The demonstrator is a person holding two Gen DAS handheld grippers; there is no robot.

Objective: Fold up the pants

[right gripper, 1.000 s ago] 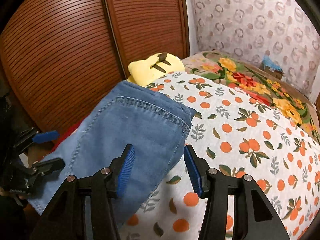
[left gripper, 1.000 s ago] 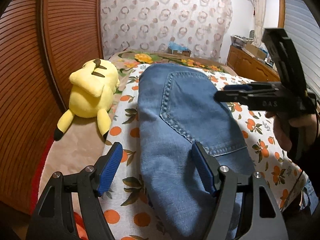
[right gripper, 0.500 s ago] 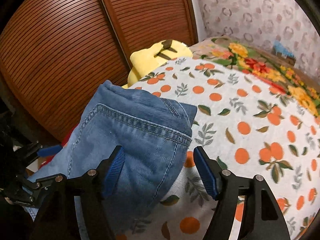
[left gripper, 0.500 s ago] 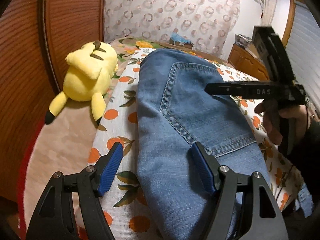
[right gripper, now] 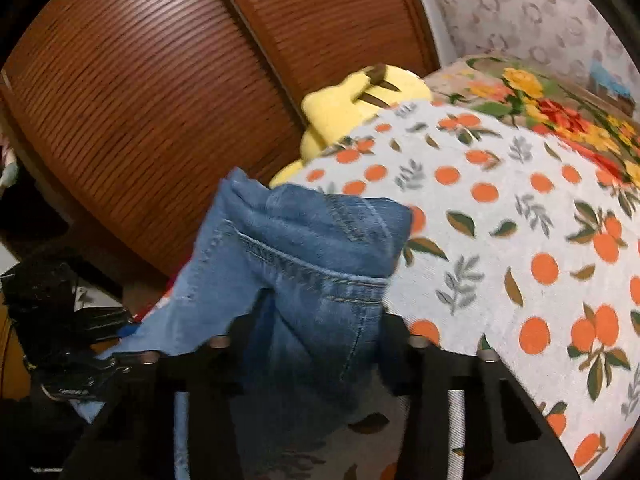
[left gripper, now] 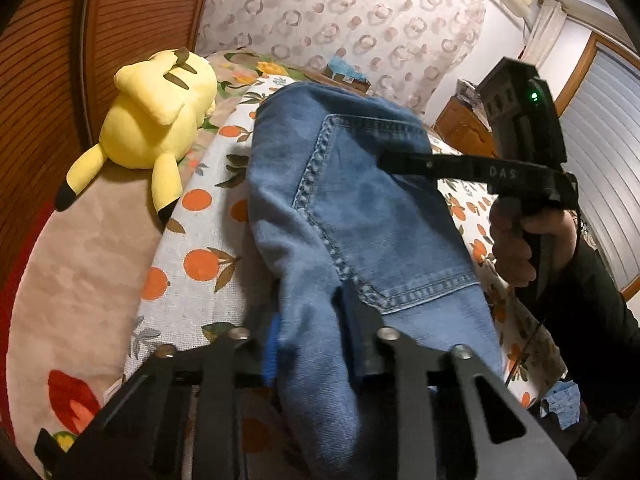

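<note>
Your blue pants (left gripper: 360, 216) lie on the orange-print bed cover (left gripper: 192, 264). Your left gripper (left gripper: 312, 344) is closing on the near end, your right gripper (right gripper: 320, 344) on the waistband, so you can lift both ends together.

This is a bedroom in a home. A bed fills both views, spread with a white blanket (left gripper: 192, 280) printed with oranges and leaves over a floral cover (right gripper: 560, 116), and a yellow plush toy (left gripper: 160, 120) lies on it beside tall brown ribbed wooden doors (right gripper: 140, 100) like those of a built-in wardrobe. Behind the bed hangs a curtain (left gripper: 360, 28) patterned with rings; a low wooden cabinet (left gripper: 460, 128) stands against the white wall, and a slatted shutter (left gripper: 600, 180) in a wooden frame covers the window at the right.
</note>
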